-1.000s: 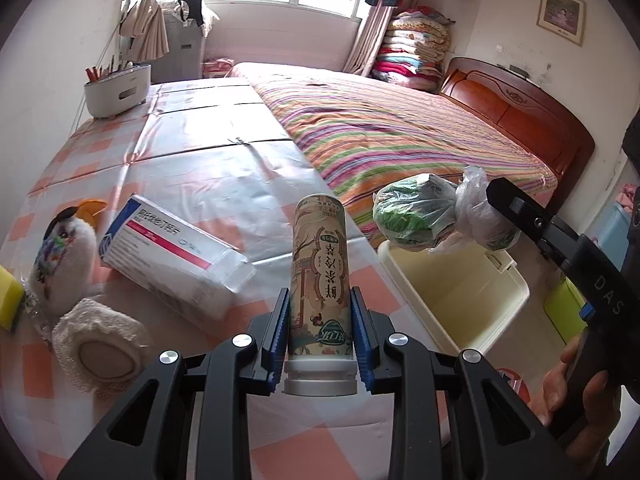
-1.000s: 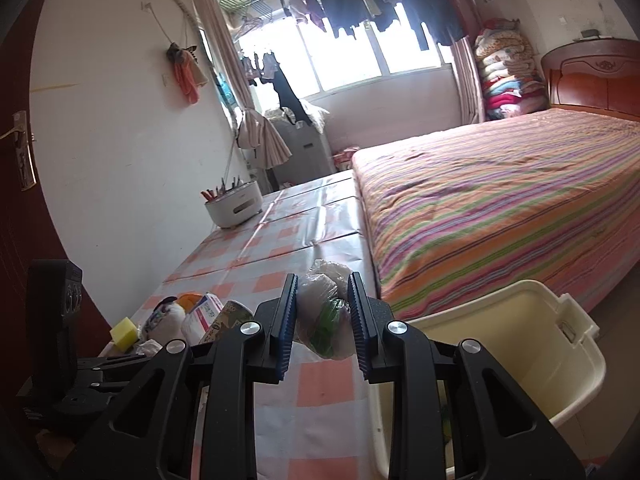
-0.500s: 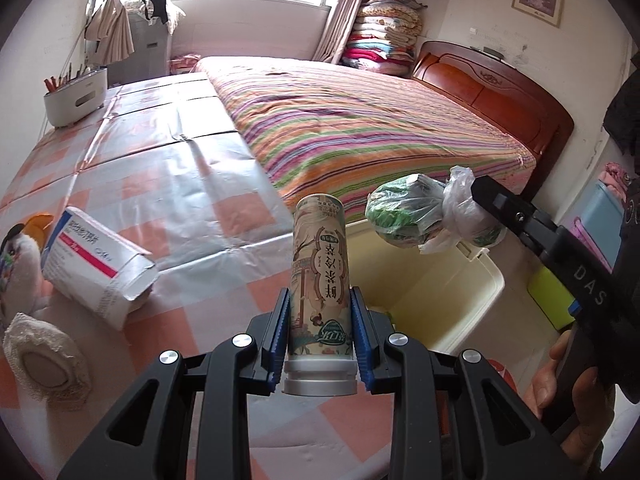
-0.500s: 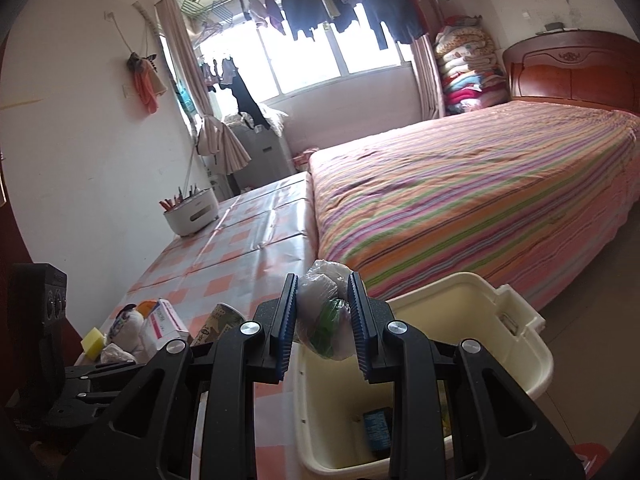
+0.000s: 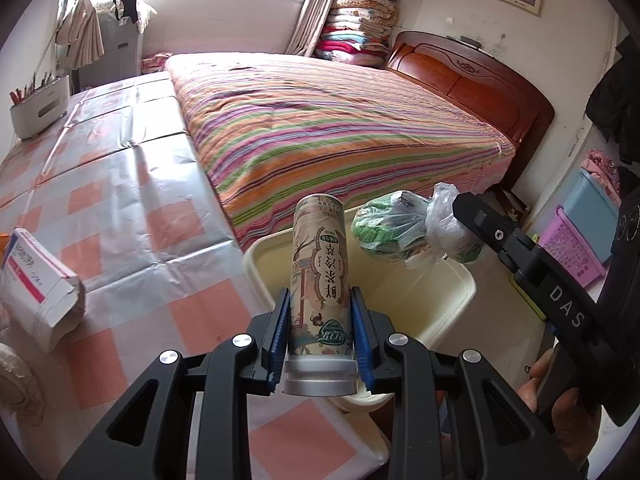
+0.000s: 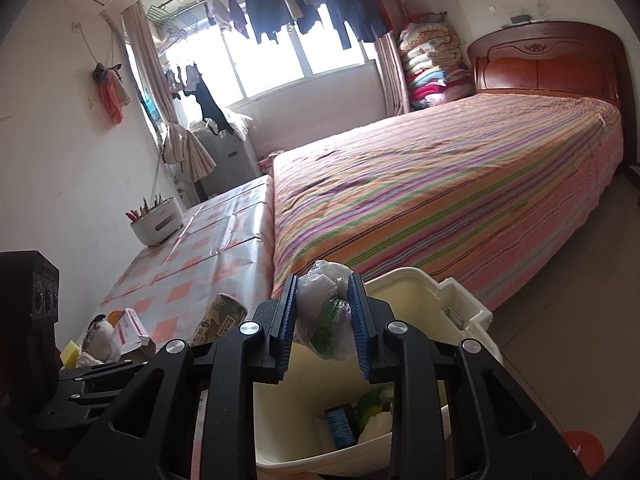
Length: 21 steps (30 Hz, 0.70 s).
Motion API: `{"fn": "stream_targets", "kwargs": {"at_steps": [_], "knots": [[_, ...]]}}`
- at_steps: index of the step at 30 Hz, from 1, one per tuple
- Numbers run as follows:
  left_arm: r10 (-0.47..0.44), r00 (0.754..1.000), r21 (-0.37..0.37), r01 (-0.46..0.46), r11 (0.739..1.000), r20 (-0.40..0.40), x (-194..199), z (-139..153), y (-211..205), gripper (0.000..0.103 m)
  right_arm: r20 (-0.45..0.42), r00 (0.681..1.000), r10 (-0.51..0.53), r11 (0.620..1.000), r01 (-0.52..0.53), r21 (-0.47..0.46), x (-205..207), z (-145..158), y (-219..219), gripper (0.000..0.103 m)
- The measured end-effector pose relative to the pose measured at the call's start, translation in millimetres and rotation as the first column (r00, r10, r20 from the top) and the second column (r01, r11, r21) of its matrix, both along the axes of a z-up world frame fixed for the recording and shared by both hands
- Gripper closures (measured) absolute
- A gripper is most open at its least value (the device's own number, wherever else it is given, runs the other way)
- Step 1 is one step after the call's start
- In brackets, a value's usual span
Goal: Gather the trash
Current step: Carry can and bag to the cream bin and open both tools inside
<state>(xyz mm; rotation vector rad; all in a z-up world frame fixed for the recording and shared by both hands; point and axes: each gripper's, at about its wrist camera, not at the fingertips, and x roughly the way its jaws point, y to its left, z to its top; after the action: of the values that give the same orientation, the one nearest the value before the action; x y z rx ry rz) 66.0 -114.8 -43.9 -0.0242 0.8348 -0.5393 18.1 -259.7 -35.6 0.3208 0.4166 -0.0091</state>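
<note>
Beside the striped bed (image 5: 340, 120), a cup (image 5: 318, 276) is gripped by the left gripper (image 5: 320, 340) and a bag (image 6: 326, 320) by the right gripper (image 6: 322, 332) above the bin (image 6: 460, 312); released early, the cup could be dropped onto the bench (image 5: 120, 208).

The open mouth of the cream bin (image 6: 460, 312) is partly taken up by the plastic bag (image 6: 326, 320) clamped in the right gripper (image 6: 322, 316). Some trash (a dark carton among it) is seen on the bin floor. Near the table's (image 5: 120, 216) left edge, passage is blocked by a white box (image 5: 34, 284); its middle is left bare.
</note>
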Motion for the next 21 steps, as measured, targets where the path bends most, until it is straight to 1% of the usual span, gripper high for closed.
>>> {"fn": "stream_targets", "kwargs": {"at_steps": [4, 9, 14, 17, 21], "knots": [[-0.016, 1.000, -0.007, 0.016, 1.000, -0.021, 4.6, -4.6, -11.4, 0.075, -0.004, 0.999, -0.032, 0.999, 0.032, 0.025, -0.9, -1.3, -12.1, 0.075], [-0.029, 0.999, 0.004, 0.029, 1.000, -0.034, 9.5, -10.2, -22.3, 0.075, 0.015, 0.997, -0.070, 0.995, 0.069, 0.066, -5.4, 1.7, -26.8, 0.075], [-0.033, 0.999, 0.006, 0.033, 0.999, -0.035, 11.3, -11.9, -28.6, 0.075, 0.020, 0.997, -0.071, 0.995, 0.069, 0.074, -6.1, 1.4, -27.3, 0.075], [-0.030, 0.999, 0.000, 0.030, 1.000, -0.033, 12.1, -11.7, -29.0, 0.075, 0.040, 0.996, -0.074, 0.994, 0.070, 0.083, -9.7, 4.2, -28.6, 0.075], [-0.036, 0.999, 0.020, 0.037, 0.999, -0.023, 11.4, -12.8, -32.4, 0.074, 0.045, 0.996, -0.072, 0.994, 0.068, 0.083, -9.4, 4.8, -27.6, 0.075]]}}
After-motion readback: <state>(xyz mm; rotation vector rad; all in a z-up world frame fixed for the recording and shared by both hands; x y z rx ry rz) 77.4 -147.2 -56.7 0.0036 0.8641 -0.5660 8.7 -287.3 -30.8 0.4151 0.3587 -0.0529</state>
